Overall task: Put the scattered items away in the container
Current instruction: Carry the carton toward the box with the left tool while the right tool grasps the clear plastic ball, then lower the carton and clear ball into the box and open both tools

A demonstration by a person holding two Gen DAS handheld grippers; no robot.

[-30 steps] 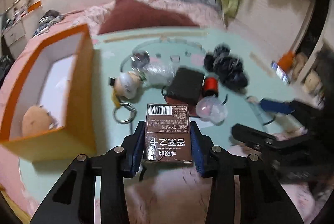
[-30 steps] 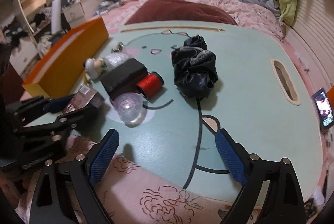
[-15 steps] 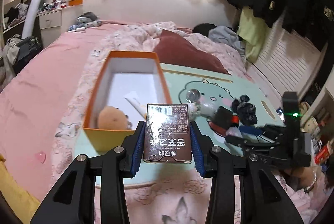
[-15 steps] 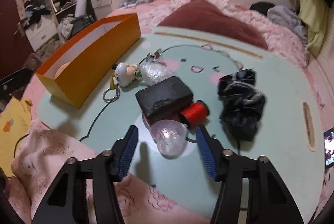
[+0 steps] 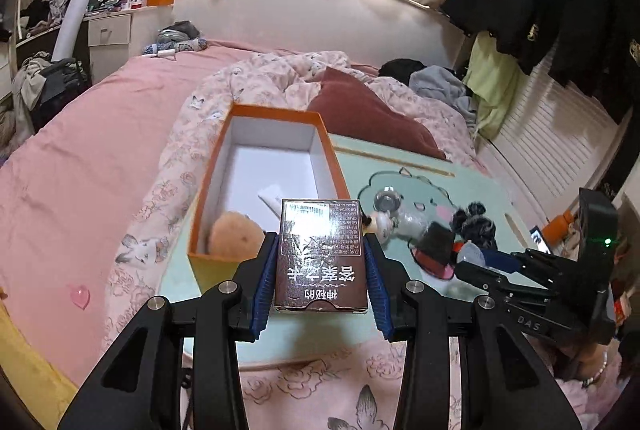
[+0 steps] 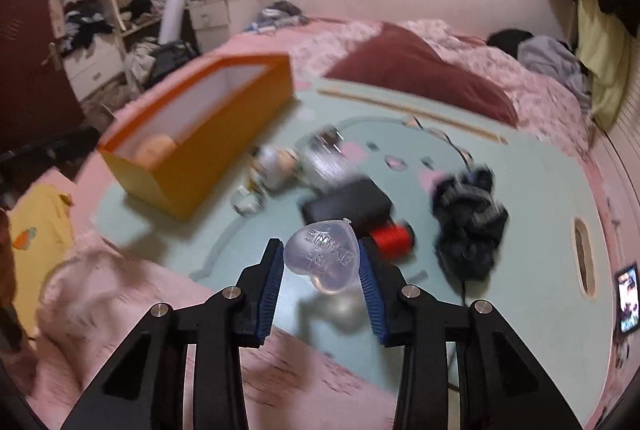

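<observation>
Left gripper (image 5: 320,266): blue pads pinch a brown card box (image 5: 321,256) by its two long sides, barcode end pointing away, printed text upside down to the camera. The box hangs in the air near the near end of the orange container (image 5: 276,145), not yet inside.

Orange container sits at the left edge of the mint-green lap table (image 5: 472,185), white lining showing. Inside it: a tan plush ball (image 5: 234,236) at the near end and a pale tube (image 5: 272,198) further in.

Right gripper (image 6: 321,272): pads closed against both sides of a clear heart-shaped case (image 6: 322,258) with raised lettering, lifted off the table; its shadow lies on the surface below.

On the table, right of the container: a small doll keychain (image 6: 274,163), a crinkly clear wrapper (image 6: 326,159), a black pouch (image 6: 346,207), a red thread spool (image 6: 391,238) just beside the pouch, and a black scrunched fabric bundle (image 6: 468,220) well to the right. Right wrist view is motion-blurred; finer detail unreadable.
</observation>
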